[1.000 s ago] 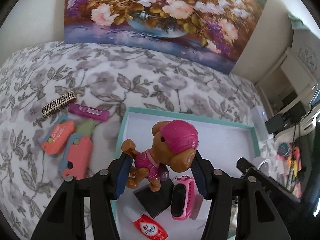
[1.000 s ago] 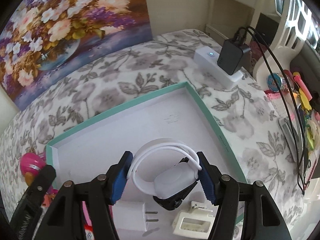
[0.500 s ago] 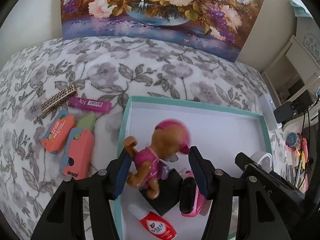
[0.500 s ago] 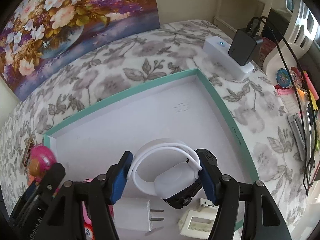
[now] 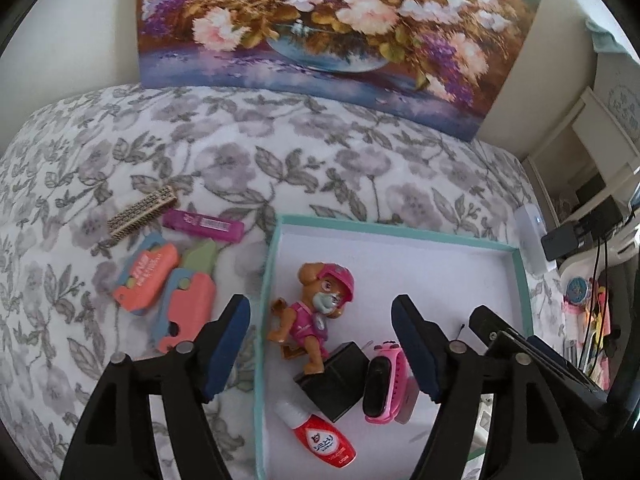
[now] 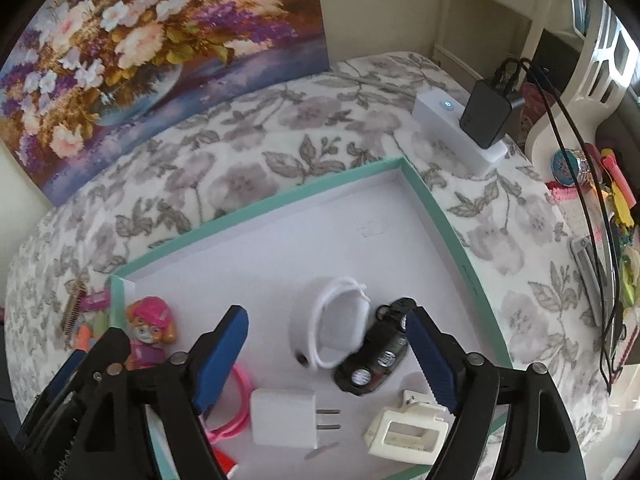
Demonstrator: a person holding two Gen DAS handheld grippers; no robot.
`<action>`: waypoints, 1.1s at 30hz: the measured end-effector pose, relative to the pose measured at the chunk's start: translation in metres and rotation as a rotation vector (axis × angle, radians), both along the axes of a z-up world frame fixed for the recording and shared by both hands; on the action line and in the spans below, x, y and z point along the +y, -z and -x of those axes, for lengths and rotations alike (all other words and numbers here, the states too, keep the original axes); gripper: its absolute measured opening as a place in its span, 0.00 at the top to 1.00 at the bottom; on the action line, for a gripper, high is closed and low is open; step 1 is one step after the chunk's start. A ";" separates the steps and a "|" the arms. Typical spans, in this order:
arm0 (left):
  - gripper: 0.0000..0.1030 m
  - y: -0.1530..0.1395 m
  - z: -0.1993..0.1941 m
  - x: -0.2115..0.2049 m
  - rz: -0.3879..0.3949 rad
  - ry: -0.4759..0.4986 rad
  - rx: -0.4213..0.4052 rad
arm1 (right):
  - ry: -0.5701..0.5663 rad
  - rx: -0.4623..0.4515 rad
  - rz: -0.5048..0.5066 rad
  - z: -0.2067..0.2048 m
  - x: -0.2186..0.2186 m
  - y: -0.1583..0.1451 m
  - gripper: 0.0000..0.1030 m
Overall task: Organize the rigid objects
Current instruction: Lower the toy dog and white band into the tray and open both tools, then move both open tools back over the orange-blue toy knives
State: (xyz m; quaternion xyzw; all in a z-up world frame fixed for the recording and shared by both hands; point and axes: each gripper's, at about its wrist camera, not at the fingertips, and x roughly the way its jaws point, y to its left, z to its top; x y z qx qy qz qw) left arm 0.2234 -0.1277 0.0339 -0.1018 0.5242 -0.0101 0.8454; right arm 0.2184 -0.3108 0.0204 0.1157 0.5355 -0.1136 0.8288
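Toy pup (image 5: 320,312) in a pink helmet and pink vest lies on its side inside the teal-rimmed box (image 5: 266,280), between the wide-spread left tongs (image 5: 320,344), which hold nothing. Its glossy moulded plastic legs touch a black block (image 5: 336,380); beside that block lie a pink wristband (image 5: 384,384) and a red-labelled white tube (image 5: 320,436). The right tongs (image 6: 326,360) also gape wide and hold nothing; between them, on the box's white floor, a white band device (image 6: 328,332) looks blurred and leans on a black car key fob (image 6: 376,360). Nearer the camera lie a white plug adapter (image 6: 284,416) and a cream clip (image 6: 408,428). Outside the box, on the floral bed cover (image 5: 200,152), rest two coral cutters (image 5: 168,292), partly overlapping.
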 end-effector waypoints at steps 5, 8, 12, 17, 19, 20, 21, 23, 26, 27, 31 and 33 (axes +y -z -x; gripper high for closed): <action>0.24 -0.009 0.000 0.020 -0.042 -0.066 0.017 | -0.022 -0.037 0.010 0.001 0.009 -0.017 0.09; 0.20 -0.014 0.000 0.035 -0.077 -0.111 0.016 | -0.043 -0.048 0.010 0.000 0.017 -0.023 0.07; 0.19 -0.017 0.002 0.055 -0.109 -0.162 0.019 | -0.087 -0.054 0.035 -0.002 0.033 -0.026 0.02; 0.12 -0.021 0.005 0.080 -0.140 -0.221 0.020 | -0.130 -0.045 0.044 -0.002 0.050 -0.024 0.00; 0.12 -0.021 0.006 0.088 -0.149 -0.243 0.022 | -0.150 -0.039 0.052 -0.003 0.058 -0.022 0.00; 0.12 -0.021 0.007 0.094 -0.156 -0.256 0.025 | -0.158 -0.036 0.052 -0.003 0.062 -0.021 0.00; 0.12 -0.021 0.007 0.098 -0.161 -0.264 0.027 | -0.167 -0.032 0.049 -0.003 0.066 -0.020 0.00; 0.12 -0.021 0.009 0.109 -0.172 -0.285 0.031 | -0.188 -0.028 0.042 -0.002 0.075 -0.018 0.00; 0.11 -0.020 0.011 0.127 -0.182 -0.324 0.039 | -0.228 -0.026 0.045 -0.001 0.092 -0.016 0.00; 0.11 -0.020 0.012 0.132 -0.183 -0.334 0.043 | -0.243 -0.027 0.045 0.000 0.098 -0.017 0.00; 0.11 -0.020 0.017 0.151 -0.189 -0.372 0.052 | -0.296 -0.031 0.028 0.001 0.118 -0.016 0.00; 0.11 -0.021 0.021 0.159 -0.200 -0.391 0.052 | -0.310 -0.029 0.025 0.002 0.127 -0.015 0.00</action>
